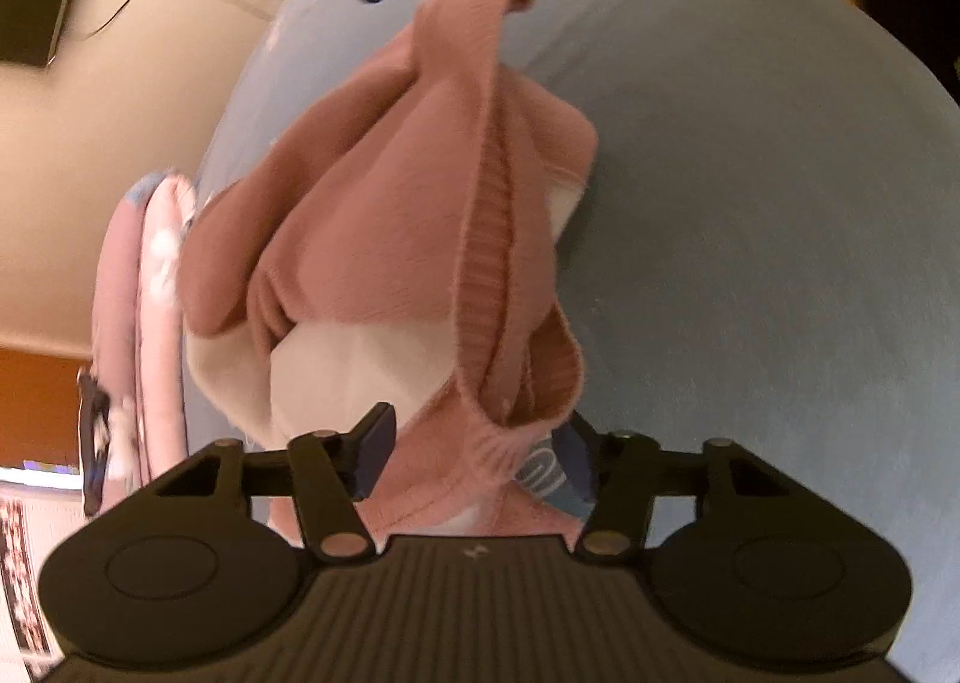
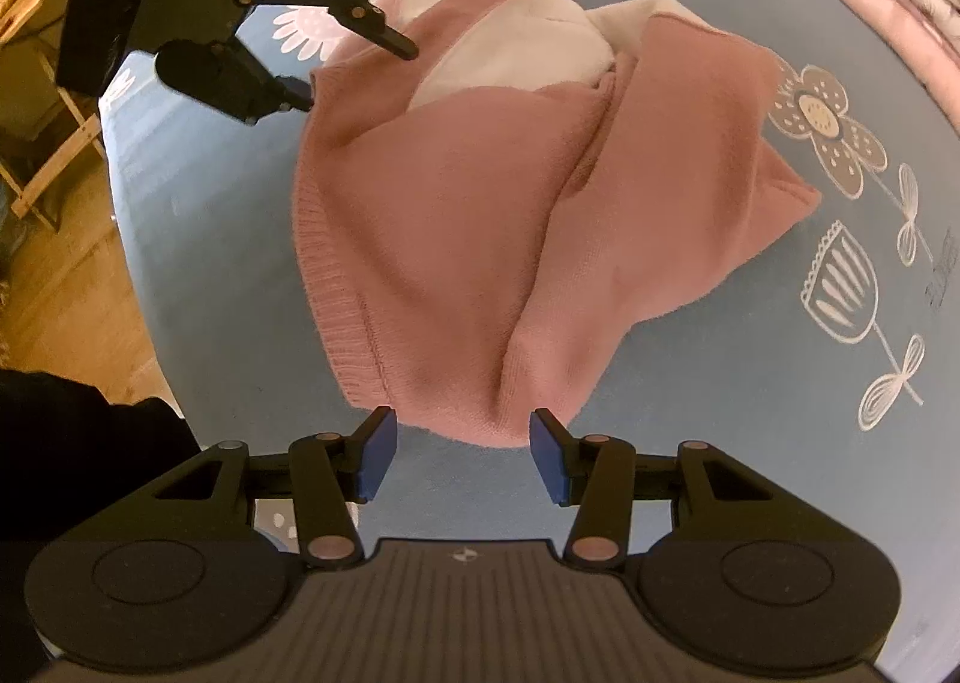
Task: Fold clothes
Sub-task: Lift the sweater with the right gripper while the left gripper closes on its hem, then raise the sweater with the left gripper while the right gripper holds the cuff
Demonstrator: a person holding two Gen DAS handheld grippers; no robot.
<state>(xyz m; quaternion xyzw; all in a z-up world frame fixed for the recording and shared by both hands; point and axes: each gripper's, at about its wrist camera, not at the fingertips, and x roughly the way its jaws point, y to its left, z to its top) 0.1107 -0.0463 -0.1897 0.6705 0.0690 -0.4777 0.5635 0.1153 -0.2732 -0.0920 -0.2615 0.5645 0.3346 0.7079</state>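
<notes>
Left claw [image 1: 474, 455]: jaws spread, pink cloth bunched between the fingers; whether it grips, I cannot tell.
Right claw [image 2: 463, 452]: released, jaws wide, nothing between them, just short of the sweater's near corner.
Sweater [image 2: 510, 191]: pink and white, rumpled on the blue bedspread [image 2: 750, 383], running from right claw away to left claw.
Nearer the ribbed hem [image 2: 336, 287]: the right claw.
</notes>
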